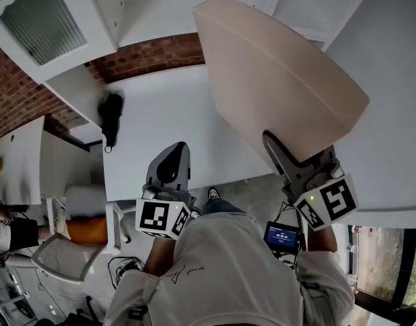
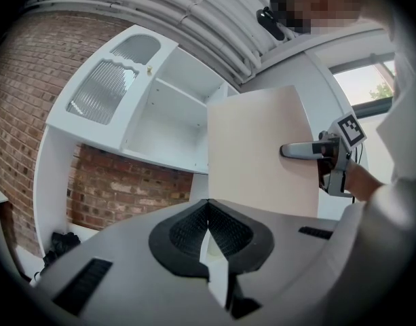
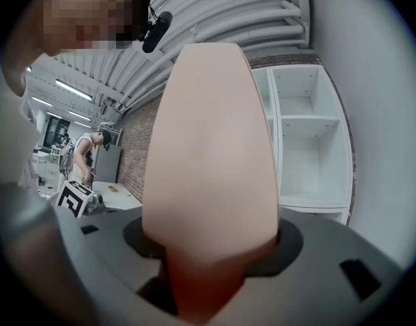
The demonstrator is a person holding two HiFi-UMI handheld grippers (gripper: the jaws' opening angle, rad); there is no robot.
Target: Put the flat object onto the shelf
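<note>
**Carrying phase.** The right gripper [image 1: 281, 148] is clamped on one edge of the flat beige board [image 1: 275, 73]. It holds the board aloft and tilted above the white tabletop [image 1: 167, 107], toward 1 o'clock from the person. The left gripper [image 1: 170, 168], at 11 o'clock, has its jaws pressed together on nothing. The white shelf [image 3: 309, 116] stands ahead of the board. Likely hazards: the single-edge hold may let the broad board swing or slip out, and its far corner may strike the shelf frame on entry. The black object [image 1: 111, 117], at 10 o'clock on the tabletop, lies well apart.
</note>
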